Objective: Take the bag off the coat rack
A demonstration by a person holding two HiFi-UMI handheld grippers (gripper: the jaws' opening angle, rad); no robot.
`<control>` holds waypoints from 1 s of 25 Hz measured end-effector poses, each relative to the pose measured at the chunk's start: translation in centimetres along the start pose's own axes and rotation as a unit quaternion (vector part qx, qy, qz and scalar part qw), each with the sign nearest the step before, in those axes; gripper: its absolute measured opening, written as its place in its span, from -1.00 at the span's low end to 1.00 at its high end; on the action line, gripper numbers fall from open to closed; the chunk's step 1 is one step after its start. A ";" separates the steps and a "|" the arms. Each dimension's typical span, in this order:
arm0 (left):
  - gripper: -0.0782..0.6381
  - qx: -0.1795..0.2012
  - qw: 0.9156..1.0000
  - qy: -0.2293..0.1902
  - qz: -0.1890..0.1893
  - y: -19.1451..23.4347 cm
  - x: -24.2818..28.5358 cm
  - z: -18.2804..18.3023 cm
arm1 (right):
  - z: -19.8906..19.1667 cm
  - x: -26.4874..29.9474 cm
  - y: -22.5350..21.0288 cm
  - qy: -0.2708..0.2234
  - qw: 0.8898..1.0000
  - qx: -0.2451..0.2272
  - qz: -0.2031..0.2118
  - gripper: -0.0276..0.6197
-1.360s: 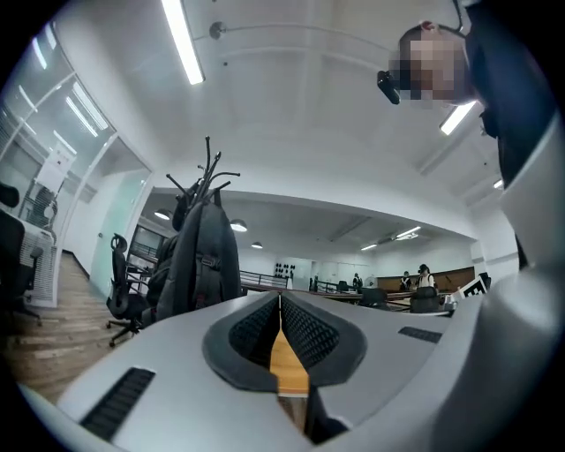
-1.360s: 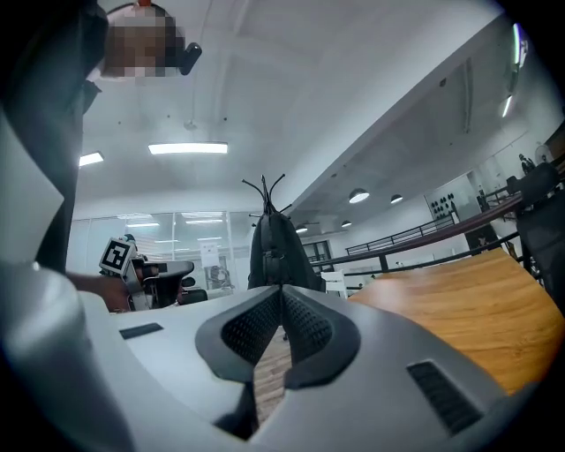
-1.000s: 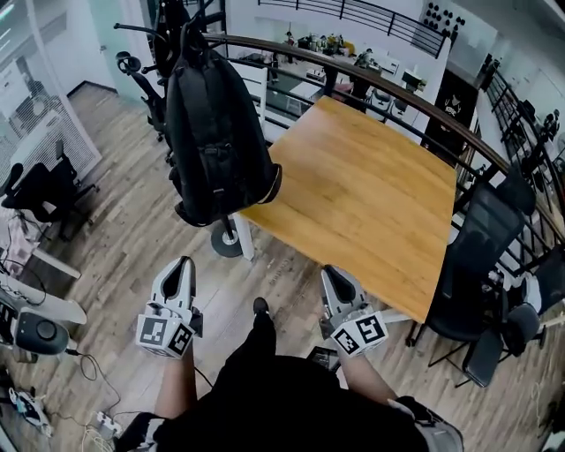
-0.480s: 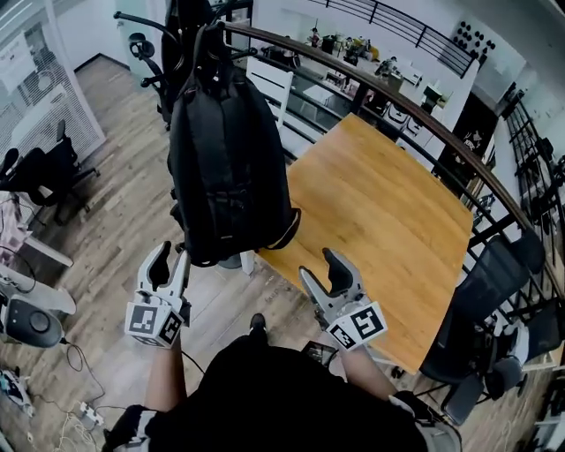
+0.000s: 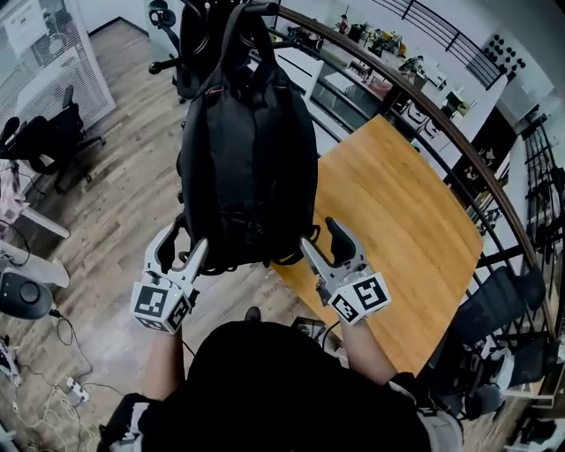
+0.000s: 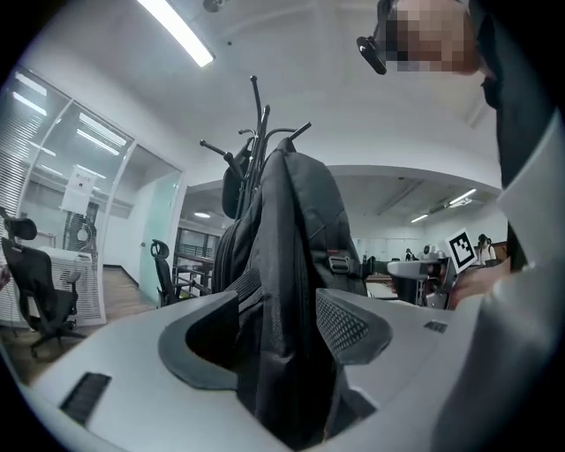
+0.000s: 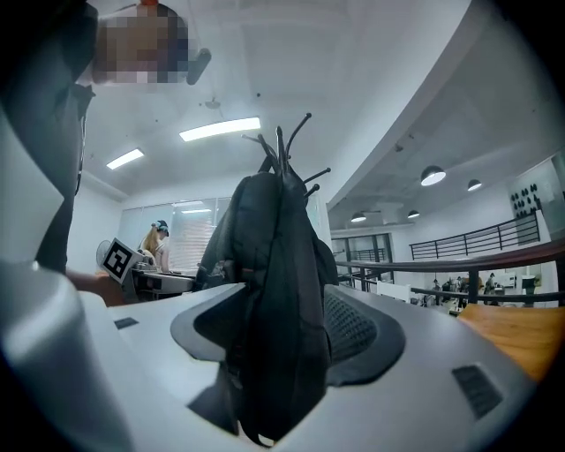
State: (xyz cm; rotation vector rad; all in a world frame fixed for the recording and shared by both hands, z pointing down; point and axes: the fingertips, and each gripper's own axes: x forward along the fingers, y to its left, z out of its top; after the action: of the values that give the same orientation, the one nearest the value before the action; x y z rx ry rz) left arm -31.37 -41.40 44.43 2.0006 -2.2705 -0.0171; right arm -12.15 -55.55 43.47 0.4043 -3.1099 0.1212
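A black backpack (image 5: 252, 159) hangs by its top loop from the black coat rack (image 5: 258, 9), whose hooks rise above it in the left gripper view (image 6: 256, 115). My left gripper (image 5: 181, 250) is at the bag's lower left corner and my right gripper (image 5: 324, 240) at its lower right. Both pairs of jaws are opening and stand wide. In the left gripper view the bag's side (image 6: 287, 291) fills the gap of the left gripper (image 6: 278, 318). In the right gripper view the bag's edge (image 7: 278, 291) hangs between the jaws of the right gripper (image 7: 282, 331).
A wooden table (image 5: 397, 203) stands just right of the rack, with a curved railing (image 5: 424, 97) behind it. Black office chairs (image 5: 40, 146) (image 5: 494, 309) stand left and right. A grey device (image 5: 22, 296) and cables (image 5: 53, 388) lie on the floor at the left.
Both grippers have moved up and forward from below the bag to its bottom corners. Their jaws went from shut to wide apart. The bag now looks closer.
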 end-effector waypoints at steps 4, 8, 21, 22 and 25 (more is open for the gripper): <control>0.01 -0.001 1.000 0.019 -0.012 -0.1 1.1 -1.1 | -1.5 2.3 -1.0 0.028 1.000 0.003 0.005 -0.07; 0.01 -0.005 0.999 0.034 -0.026 -0.4 1.9 -2.3 | -3.0 4.1 -1.6 0.052 0.999 0.013 0.003 -0.06; -0.35 -0.010 0.999 0.004 -0.053 -1.1 2.4 -2.4 | -4.1 4.9 -1.3 0.041 0.996 0.055 0.052 -0.38; -0.37 -0.007 0.999 0.000 -0.053 -1.1 2.4 -2.4 | -4.0 4.8 -1.2 0.035 0.997 0.053 0.054 -0.40; -0.41 0.012 0.998 -0.015 -0.056 -1.3 2.0 -2.1 | -3.8 4.5 -0.3 0.015 0.997 0.048 0.062 -0.46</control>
State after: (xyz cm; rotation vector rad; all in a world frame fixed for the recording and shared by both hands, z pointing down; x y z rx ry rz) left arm -30.15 -43.41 46.59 2.1525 -2.1833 -0.0308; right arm -16.42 -56.74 47.33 0.2062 -3.1064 0.2769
